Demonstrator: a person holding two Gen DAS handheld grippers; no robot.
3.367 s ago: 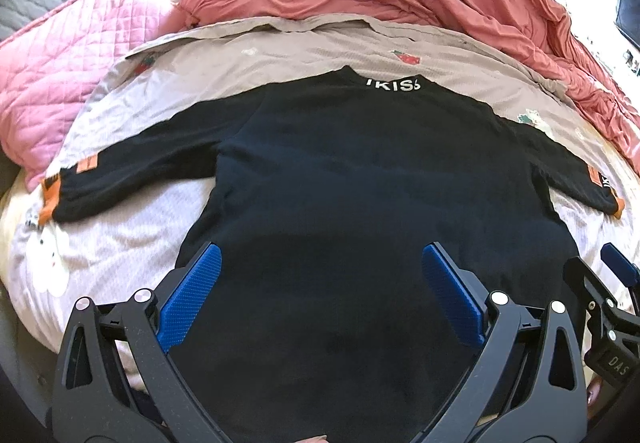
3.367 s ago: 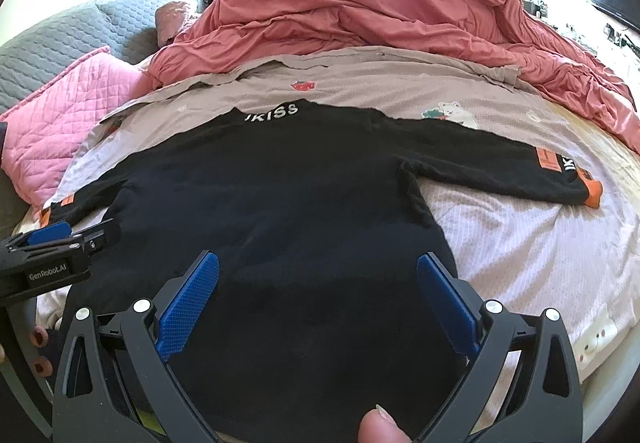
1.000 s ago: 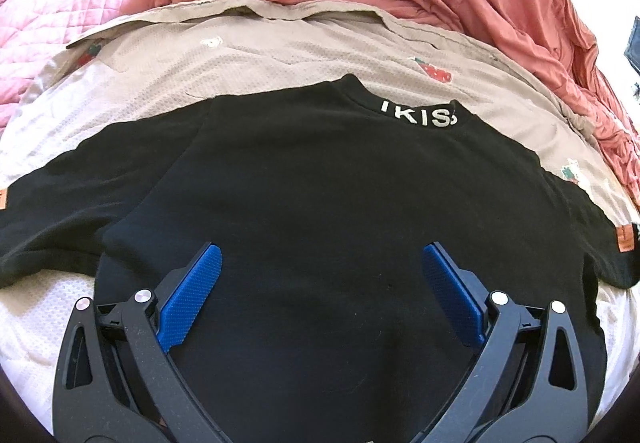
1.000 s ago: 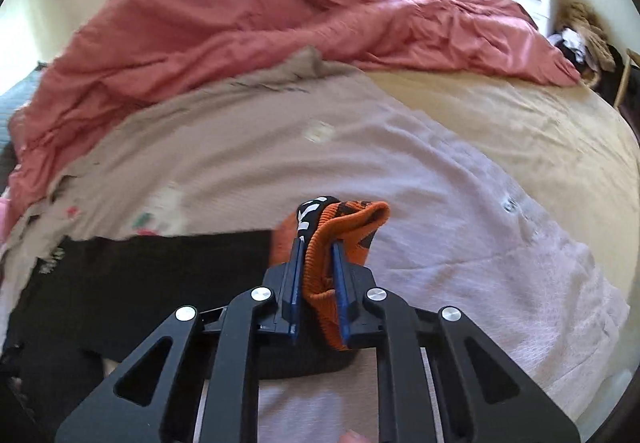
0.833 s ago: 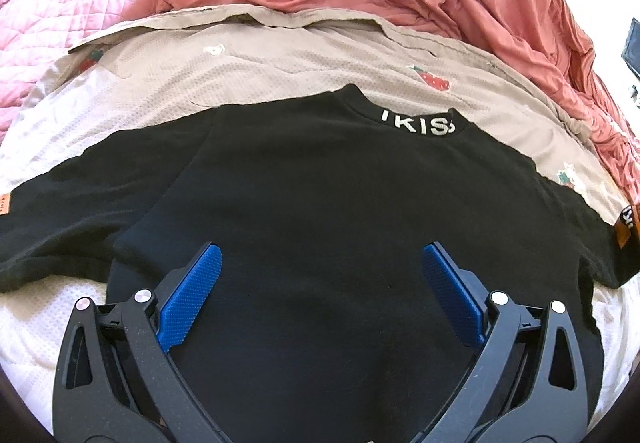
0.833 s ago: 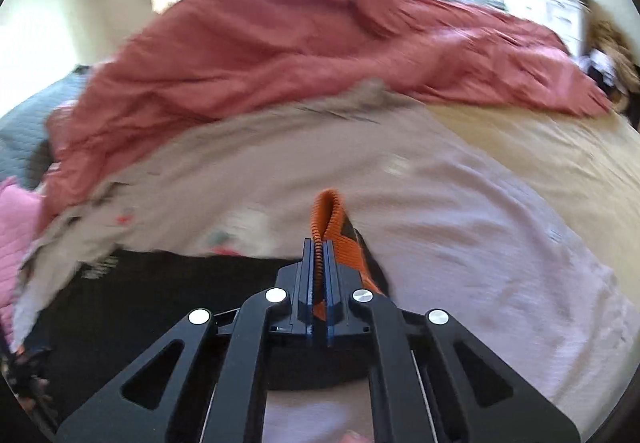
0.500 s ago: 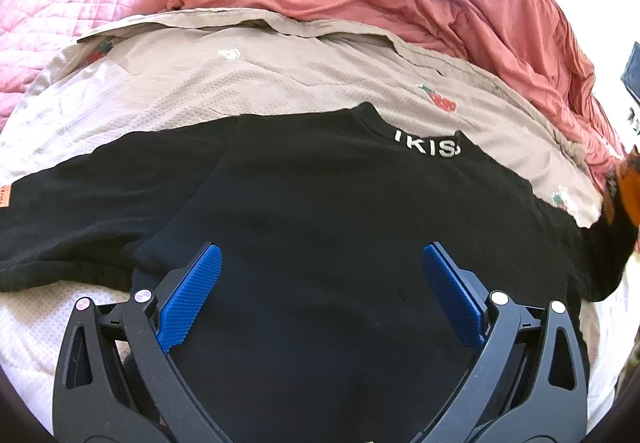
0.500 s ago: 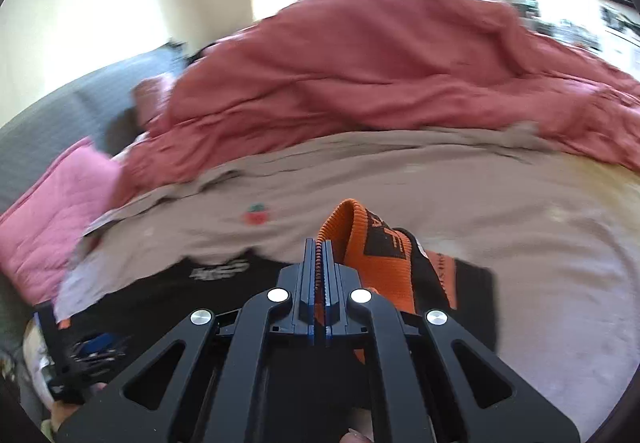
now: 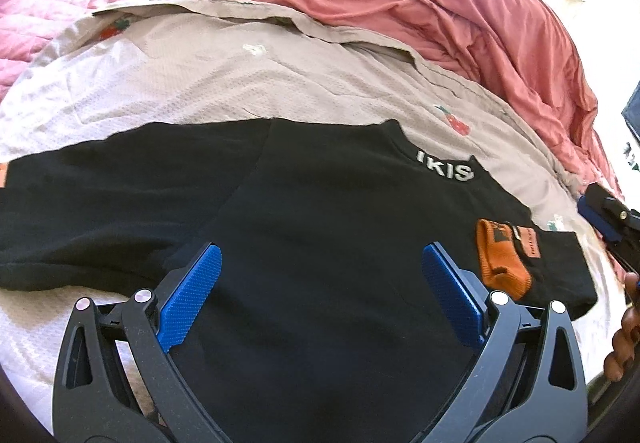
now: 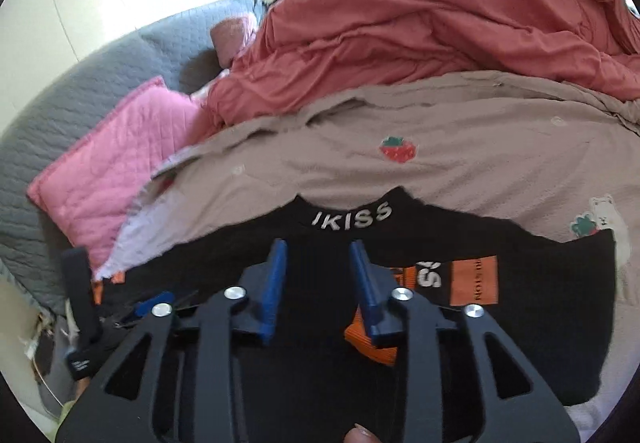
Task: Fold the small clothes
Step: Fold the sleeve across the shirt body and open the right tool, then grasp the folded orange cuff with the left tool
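Right sleeve point(image 9: 505, 257) now lies folded across the black sweater point(image 9: 320, 243) on the bed point(image 9: 200, 83), right gripper point(image 10: 318, 267) opening empty, so the outstretched left sleeve point(image 9: 100, 211) sits nearest the wide-open left gripper point(image 9: 320, 295).

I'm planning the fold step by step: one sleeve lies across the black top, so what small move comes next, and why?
Probably take the left gripper, open above the black top, toward the other sleeve, which lies spread out flat. The right gripper is opening, clear of the orange cuff.
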